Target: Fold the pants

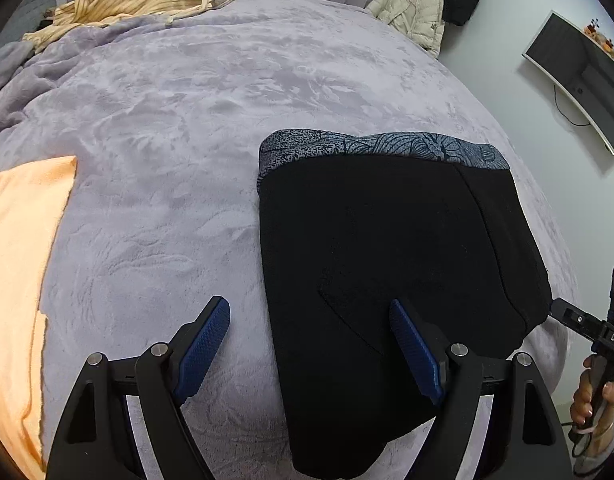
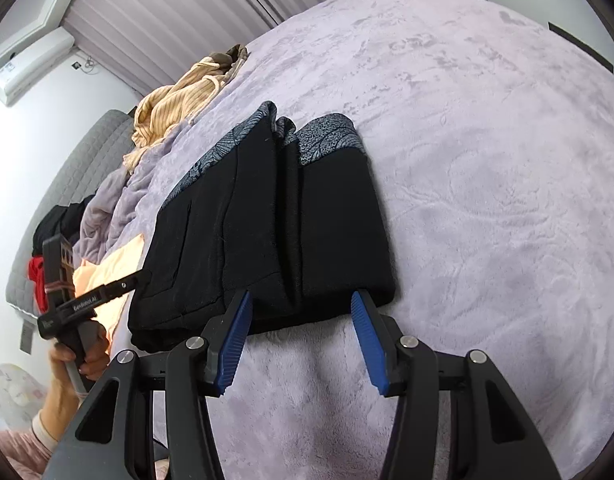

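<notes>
Left hand-held gripper [image 1: 310, 320] and right hand-held gripper [image 2: 301, 312] both stand apart, gripping nothing. The black pants [image 1: 387, 260] lie folded into a compact stack on the bed [image 1: 167, 120] — folding looks nearly complete. Next move, probably: one last fold or a smoothing pass.

Both grippers [image 1: 309, 320] [image 2: 301, 312] have black frames, silver screws behind the ribbed blue pads [image 2: 365, 332]; a pinkish sleeve [image 2: 15, 446], perhaps fleece.
</notes>
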### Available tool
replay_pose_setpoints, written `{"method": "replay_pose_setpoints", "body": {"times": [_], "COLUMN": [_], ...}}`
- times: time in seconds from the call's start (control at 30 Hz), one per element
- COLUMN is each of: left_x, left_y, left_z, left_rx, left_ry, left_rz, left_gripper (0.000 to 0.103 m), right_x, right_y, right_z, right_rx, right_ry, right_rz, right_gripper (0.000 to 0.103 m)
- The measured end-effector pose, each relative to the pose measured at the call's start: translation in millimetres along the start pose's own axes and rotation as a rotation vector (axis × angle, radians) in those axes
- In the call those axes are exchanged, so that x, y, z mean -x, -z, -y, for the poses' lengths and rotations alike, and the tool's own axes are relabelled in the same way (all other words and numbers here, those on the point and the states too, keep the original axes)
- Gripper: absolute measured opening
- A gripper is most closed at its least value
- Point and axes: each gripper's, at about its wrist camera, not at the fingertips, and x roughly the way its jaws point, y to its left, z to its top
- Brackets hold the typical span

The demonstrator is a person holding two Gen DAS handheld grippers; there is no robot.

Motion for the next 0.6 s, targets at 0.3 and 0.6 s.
{"method": "replay_pose_setpoints", "body": {"times": [0.3, 0.6], "left_x": [4, -13], "left_y": [-13, -6], "left_z": [-14, -27], "left_rx": [0.033, 0.091], "left_ry": [0.025, 0.154], "left_rz": [0.017, -0.049], "left_gripper": [0.083, 0.092], "right_x": [1, 0], "right_y": [-11, -17], "right_z": [11, 27], "right_rx": [-0.062, -0.083], "right_ry": [-0.109, -0.212], "right_rz": [0.001, -0.062], "right_gripper": [0.056, 0.056]}}
